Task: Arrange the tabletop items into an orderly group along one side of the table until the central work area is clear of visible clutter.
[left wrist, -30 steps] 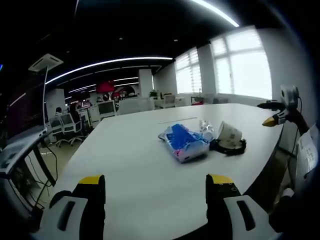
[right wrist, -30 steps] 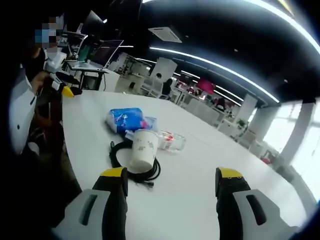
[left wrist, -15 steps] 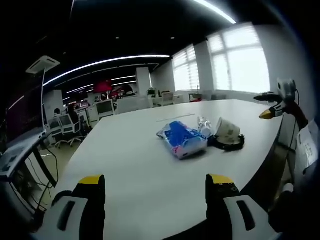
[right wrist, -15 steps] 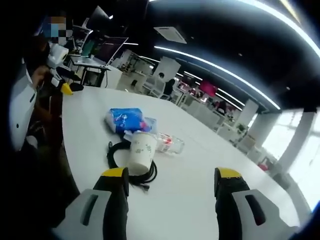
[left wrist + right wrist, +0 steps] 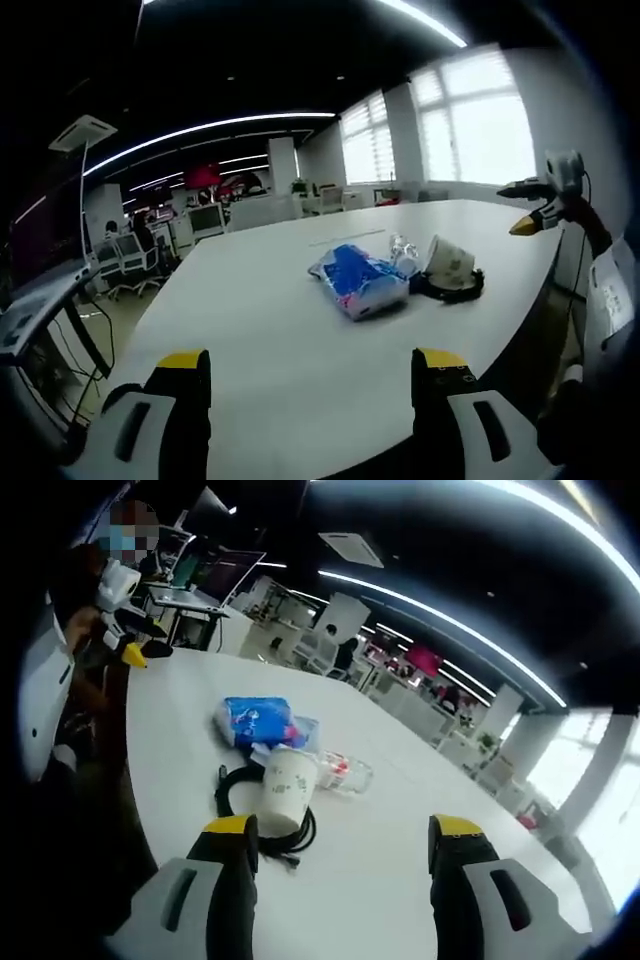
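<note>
Left gripper view: the left hand-held gripper (image 5: 310, 372) hovers wide open and empty, with the blue pack (image 5: 357, 281), cup (image 5: 449, 261) and cable (image 5: 450, 290) clustered far right on the counter (image 5: 260, 330). Right gripper view: the right hand-held gripper (image 5: 345, 842) gapes empty just short of the cup (image 5: 285, 788) lying on the cable (image 5: 245, 810). Nothing is grasped yet; next, likely reach in for the cup.

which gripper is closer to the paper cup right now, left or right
Right, as far as the views show. The right gripper hangs open just short of the paper cup, which lies on the coiled black cable. The left gripper, also open, has the blue packet between it and the cup.
</note>
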{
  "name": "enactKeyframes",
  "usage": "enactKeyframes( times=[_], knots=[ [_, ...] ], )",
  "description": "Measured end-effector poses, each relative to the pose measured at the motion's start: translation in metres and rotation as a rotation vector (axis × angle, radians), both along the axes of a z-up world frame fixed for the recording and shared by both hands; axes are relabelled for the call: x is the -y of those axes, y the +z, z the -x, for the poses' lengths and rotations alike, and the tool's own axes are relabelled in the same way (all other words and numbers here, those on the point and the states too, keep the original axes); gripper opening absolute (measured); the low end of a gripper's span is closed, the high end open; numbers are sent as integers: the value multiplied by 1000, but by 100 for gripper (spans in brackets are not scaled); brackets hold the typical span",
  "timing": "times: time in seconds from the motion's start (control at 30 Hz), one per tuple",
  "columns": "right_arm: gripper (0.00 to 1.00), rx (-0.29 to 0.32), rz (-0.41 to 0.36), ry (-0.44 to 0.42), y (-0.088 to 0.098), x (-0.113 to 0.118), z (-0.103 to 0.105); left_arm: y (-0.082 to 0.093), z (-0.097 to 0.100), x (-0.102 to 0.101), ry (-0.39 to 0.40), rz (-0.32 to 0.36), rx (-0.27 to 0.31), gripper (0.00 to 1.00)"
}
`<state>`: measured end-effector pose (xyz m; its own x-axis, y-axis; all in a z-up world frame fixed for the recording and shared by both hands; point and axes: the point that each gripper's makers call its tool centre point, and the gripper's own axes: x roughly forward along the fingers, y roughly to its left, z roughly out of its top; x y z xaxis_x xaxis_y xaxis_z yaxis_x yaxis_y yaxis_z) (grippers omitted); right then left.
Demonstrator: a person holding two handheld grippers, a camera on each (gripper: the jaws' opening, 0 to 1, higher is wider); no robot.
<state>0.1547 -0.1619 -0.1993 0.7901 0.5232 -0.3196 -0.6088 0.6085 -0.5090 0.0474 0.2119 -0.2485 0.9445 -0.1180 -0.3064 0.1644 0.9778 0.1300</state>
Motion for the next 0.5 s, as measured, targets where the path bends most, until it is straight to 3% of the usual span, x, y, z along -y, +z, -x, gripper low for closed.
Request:
enactKeyframes(
  times=[0.5],
  knots=[
    [66,13,34,5,2,-3,-7,-2,-1,-2,20,11,-7,82]
  ],
)
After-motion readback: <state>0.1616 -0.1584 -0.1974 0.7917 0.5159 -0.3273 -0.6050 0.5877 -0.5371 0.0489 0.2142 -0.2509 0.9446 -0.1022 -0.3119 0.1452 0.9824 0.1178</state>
